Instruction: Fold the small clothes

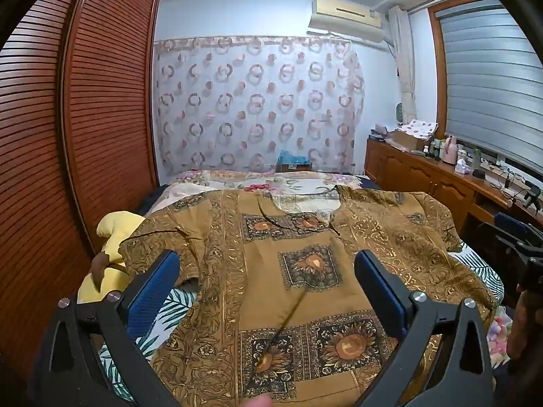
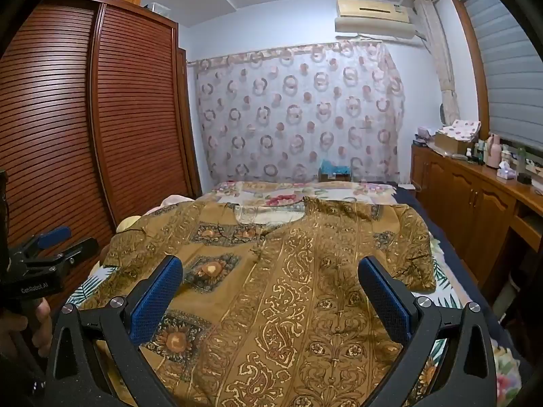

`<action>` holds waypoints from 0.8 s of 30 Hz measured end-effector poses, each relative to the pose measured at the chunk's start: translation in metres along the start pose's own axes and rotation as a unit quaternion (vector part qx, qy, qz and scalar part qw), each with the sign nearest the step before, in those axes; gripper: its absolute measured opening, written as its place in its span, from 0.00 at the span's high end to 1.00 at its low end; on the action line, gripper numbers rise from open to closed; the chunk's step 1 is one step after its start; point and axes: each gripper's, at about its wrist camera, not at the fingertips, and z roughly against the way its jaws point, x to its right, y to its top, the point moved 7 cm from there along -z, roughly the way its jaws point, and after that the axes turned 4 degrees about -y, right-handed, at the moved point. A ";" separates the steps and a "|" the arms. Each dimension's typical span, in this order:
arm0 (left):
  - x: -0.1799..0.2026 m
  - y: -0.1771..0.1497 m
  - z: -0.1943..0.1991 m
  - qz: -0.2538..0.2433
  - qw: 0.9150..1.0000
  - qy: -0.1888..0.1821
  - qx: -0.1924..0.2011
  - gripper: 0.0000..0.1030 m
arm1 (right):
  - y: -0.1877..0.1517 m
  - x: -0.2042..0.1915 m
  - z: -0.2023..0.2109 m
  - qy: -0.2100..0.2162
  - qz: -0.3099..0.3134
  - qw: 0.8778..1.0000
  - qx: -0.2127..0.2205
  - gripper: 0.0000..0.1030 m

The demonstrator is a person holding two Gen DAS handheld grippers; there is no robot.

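Both sets of fingers stand spread as wide as they go with nothing between them: the left gripper hangs above the near middle of the shirt, its blue pads clear of the cloth, and the right gripper hovers the same way over the shirt's right half, empty as well. In the left wrist view the right gripper shows at the far right edge, and in the right wrist view the left one sits at the left edge with a hand round its handle, so the two are side by side at the near end of the bed. The thing to be folded, a brown and gold patterned shirt, lies spread flat and face up on the bed, neckline at the far end, hem nearest, short sleeves out to left and right. A thin dark cord or thread lies across its front. A yellow soft toy rests just beside the left sleeve. By my reading no fold has been made yet: the garment is laid out, and every fold is left to do.
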 end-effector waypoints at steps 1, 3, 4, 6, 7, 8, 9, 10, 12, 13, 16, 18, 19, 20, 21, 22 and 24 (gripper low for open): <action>0.000 0.000 0.000 0.000 1.000 0.000 0.000 0.00 | 0.000 0.000 0.000 0.000 0.000 1.000 0.000 0.00; 0.000 0.000 0.000 -0.003 1.000 0.001 0.001 0.00 | 0.000 0.000 0.000 0.000 0.000 1.000 0.000 0.00; 0.000 0.000 0.000 -0.003 1.000 0.001 0.001 0.00 | 0.000 0.000 0.000 0.001 0.000 1.000 0.000 0.00; 0.000 0.000 0.000 -0.004 1.000 0.001 0.002 0.00 | 0.000 -0.001 0.001 0.001 0.001 1.000 0.001 0.00; 0.000 0.000 0.000 -0.004 1.000 0.002 0.002 0.00 | 0.000 -0.001 0.001 0.001 0.001 1.000 0.001 0.00; 0.000 0.000 0.000 -0.004 1.000 0.002 0.002 0.00 | 0.000 -0.001 0.001 0.002 0.001 1.000 0.001 0.00; 0.000 0.000 0.000 -0.004 1.000 0.001 0.002 0.00 | 0.000 -0.004 0.002 0.002 0.001 1.000 0.001 0.00; 0.000 0.000 0.000 -0.004 1.000 0.001 0.002 0.00 | 0.002 0.002 0.001 0.000 -0.004 1.000 0.002 0.00; 0.000 0.000 0.000 -0.005 1.000 0.003 0.003 0.00 | 0.003 0.002 0.002 0.000 -0.003 1.000 0.001 0.00; 0.000 0.000 0.000 -0.005 1.000 0.002 0.003 0.00 | 0.001 0.001 0.002 0.000 -0.003 1.000 0.002 0.00; 0.000 0.000 0.000 -0.005 1.000 0.002 0.003 0.00 | 0.000 0.000 0.001 -0.001 -0.004 1.000 0.002 0.00; 0.000 0.000 0.000 -0.006 1.000 0.002 0.003 0.00 | 0.001 0.000 0.001 -0.001 -0.004 1.000 0.003 0.00; 0.000 0.000 0.000 -0.006 1.000 0.002 0.003 0.00 | 0.002 0.000 0.002 -0.001 -0.004 1.000 0.003 0.00; 0.000 0.001 0.000 -0.006 1.000 0.002 0.004 0.00 | 0.001 0.000 0.002 -0.002 -0.004 1.000 0.004 0.00; 0.000 0.001 0.000 -0.006 1.000 0.002 0.004 0.00 | 0.000 -0.001 0.001 -0.002 -0.004 1.000 0.004 0.00; 0.000 0.001 0.000 -0.006 1.000 0.002 0.003 0.00 | 0.000 0.000 0.001 -0.002 -0.004 1.000 0.004 0.00; 0.000 0.001 0.000 -0.006 1.000 0.002 0.004 0.00 | 0.000 0.000 0.001 -0.002 -0.005 1.000 0.004 0.00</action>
